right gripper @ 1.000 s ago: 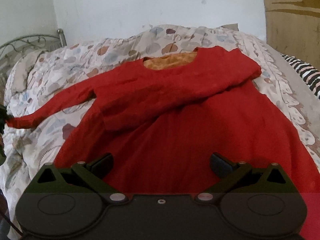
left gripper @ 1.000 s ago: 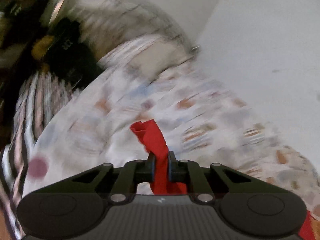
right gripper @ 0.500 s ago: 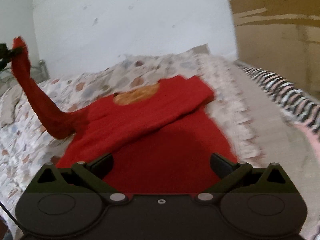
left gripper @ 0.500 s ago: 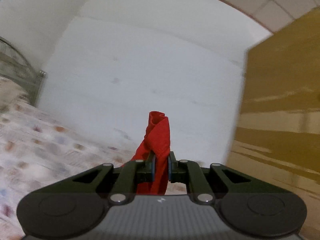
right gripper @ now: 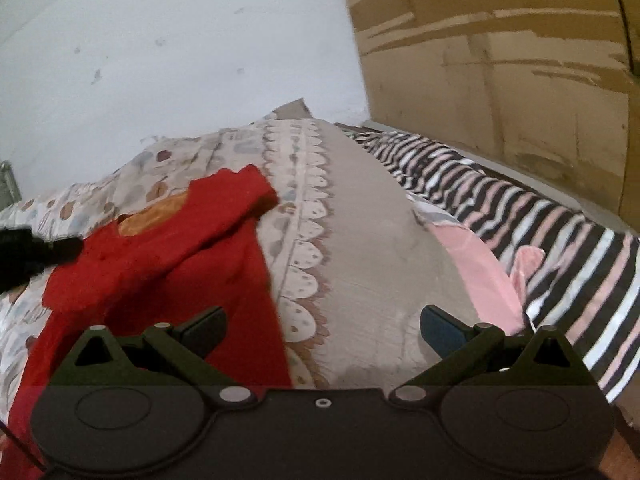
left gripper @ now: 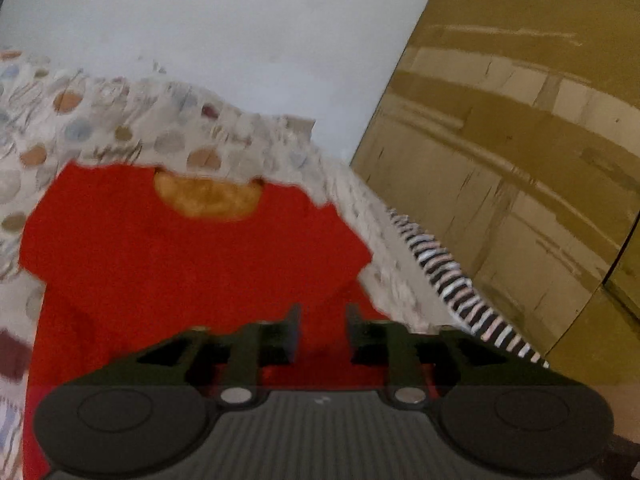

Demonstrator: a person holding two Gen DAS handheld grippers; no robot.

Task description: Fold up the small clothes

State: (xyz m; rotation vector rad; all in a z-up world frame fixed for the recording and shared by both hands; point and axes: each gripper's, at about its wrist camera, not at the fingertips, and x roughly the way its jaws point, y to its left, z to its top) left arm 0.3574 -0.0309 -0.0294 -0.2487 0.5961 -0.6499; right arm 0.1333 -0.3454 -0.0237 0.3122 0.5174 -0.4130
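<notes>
A small red dress [left gripper: 172, 264] with an orange lining at the neck lies on a patterned bedspread [left gripper: 132, 128], both sleeves folded across its chest. My left gripper [left gripper: 320, 320] is open and empty, low over the dress. Its finger shows at the left edge of the right wrist view [right gripper: 36, 250], over the dress [right gripper: 168, 256]. My right gripper [right gripper: 322, 324] is wide open and empty, over the dress's right edge and the bedspread border [right gripper: 304, 256].
A black, white and pink striped cloth [right gripper: 520, 224] and a pink cloth [right gripper: 472, 264] lie on the right of the bed. A brown wooden panel [right gripper: 500, 60] and a white wall [right gripper: 180, 60] stand behind.
My left gripper carried the left sleeve up and across the dress, then opened and let it go. The right gripper swung to the right, staying open.
</notes>
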